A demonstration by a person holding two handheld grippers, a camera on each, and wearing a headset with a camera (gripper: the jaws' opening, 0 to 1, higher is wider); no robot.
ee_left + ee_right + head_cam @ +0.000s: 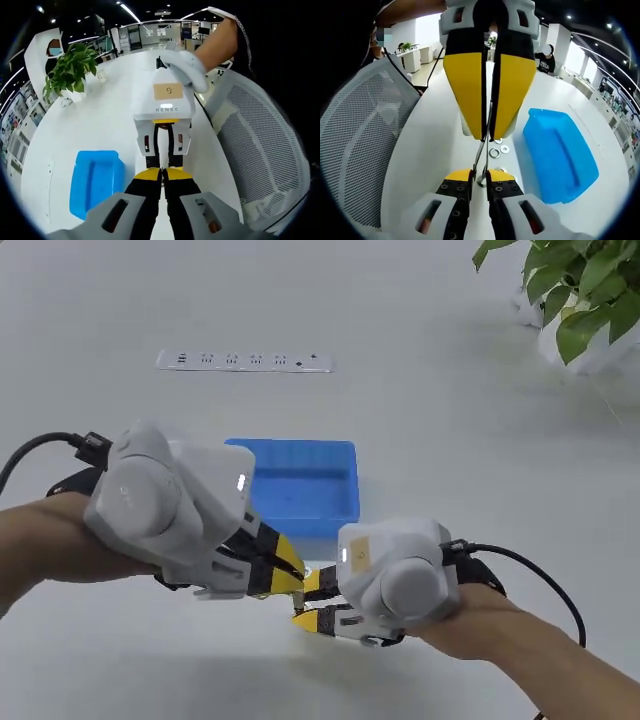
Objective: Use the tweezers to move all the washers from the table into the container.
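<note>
The blue container (300,525) sits on the white table (450,440) just behind the two grippers. Its inside shows as plain blue floor in the head view, though a washer lying there might be too small to make out. The washers (495,153), three small metal rings that can be counted in the right gripper view, lie flat on the table in a loose cluster just beside the container's long wall (536,150), under the meeting jaws. The left gripper (295,578) and the right gripper (315,601) face each other tip to tip in front of the container. The tweezers (484,150) run lengthwise between them, roughly along the container's front side. One end is clamped in the left gripper's (487,136) yellow jaws, which are drawn in to a thin slit. The two thin legs spread slightly toward the right gripper (480,176), whose jaws stand narrow on either side of that far end; I cannot tell whether they press it. From the left gripper view, its own jaws (162,175) are almost together and the right gripper (162,152) faces them head-on, container (97,180) to one side.
</note>
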